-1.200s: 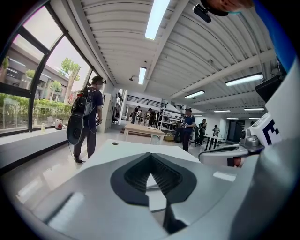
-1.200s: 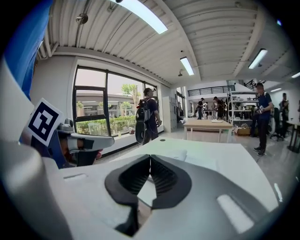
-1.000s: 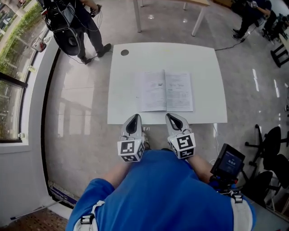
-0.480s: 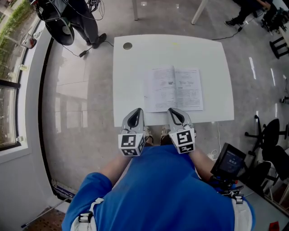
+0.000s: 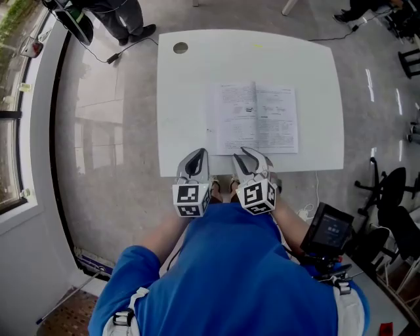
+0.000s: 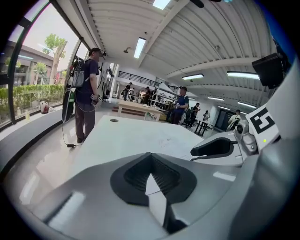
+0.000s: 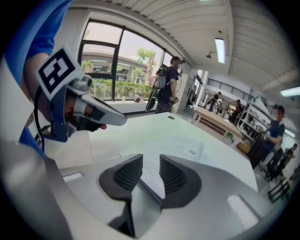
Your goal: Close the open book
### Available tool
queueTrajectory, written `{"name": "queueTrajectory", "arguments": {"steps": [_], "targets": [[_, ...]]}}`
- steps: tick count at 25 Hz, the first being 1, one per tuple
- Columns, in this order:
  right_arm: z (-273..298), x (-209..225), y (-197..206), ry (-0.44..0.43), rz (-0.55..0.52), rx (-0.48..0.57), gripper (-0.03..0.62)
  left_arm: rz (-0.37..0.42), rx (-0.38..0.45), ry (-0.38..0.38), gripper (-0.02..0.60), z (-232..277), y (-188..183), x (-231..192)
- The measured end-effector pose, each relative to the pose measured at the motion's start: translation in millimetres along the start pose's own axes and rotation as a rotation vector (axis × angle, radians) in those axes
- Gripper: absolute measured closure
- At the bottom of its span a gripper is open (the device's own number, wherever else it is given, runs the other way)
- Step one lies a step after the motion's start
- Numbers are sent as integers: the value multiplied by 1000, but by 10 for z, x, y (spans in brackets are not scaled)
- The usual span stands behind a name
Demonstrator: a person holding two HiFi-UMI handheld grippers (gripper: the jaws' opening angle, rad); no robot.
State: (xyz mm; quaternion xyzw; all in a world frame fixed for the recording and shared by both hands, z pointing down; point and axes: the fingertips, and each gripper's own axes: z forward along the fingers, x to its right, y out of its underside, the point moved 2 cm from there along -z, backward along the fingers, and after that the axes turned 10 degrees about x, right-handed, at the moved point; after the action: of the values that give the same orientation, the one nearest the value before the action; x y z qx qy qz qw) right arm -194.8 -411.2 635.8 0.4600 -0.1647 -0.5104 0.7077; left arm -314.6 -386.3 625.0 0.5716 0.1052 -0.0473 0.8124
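Note:
The open book (image 5: pixel 254 118) lies flat on the white table (image 5: pixel 184 98), its printed pages up, right of the middle and near the front edge. My left gripper (image 5: pixel 197 153) hovers at the table's front edge, left of the book; its pads meet in the left gripper view (image 6: pixel 151 159), shut on nothing. My right gripper (image 5: pixel 244 153) hangs just before the book's near edge. Its jaws have just been opening and stand apart (image 7: pixel 151 165), with nothing gripped; the book's page (image 7: pixel 180 147) shows through the gap beyond them.
A round dark grommet (image 5: pixel 180 47) sits at the table's far left corner. A person's legs (image 5: pixel 125 16) stand beyond it. A small screen device (image 5: pixel 327 230) and black chairs (image 5: pixel 394 197) are on the right; a glass wall runs along the left.
Both grippers have come forward and down to the table's front edge, closer to the book. The right gripper has rolled a little and its jaws have parted.

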Motion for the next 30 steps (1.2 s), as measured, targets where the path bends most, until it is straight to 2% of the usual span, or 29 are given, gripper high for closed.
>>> {"name": "queueTrajectory", "arguments": {"steps": [4, 10, 15, 26, 30], "targets": [[169, -122, 203, -35, -222, -33, 444, -13, -35, -9, 575, 22, 146, -41], [344, -283, 369, -85, -423, -76, 384, -24, -57, -26, 575, 55, 293, -171], [374, -330, 371, -70, -656, -90, 376, -40, -62, -40, 575, 22, 286, -219], [481, -349, 404, -20, -804, -68, 376, -52, -68, -43, 575, -34, 400, -235], [495, -377, 424, -33, -819, -88, 402, -46, -69, -44, 575, -49, 403, -245]]}}
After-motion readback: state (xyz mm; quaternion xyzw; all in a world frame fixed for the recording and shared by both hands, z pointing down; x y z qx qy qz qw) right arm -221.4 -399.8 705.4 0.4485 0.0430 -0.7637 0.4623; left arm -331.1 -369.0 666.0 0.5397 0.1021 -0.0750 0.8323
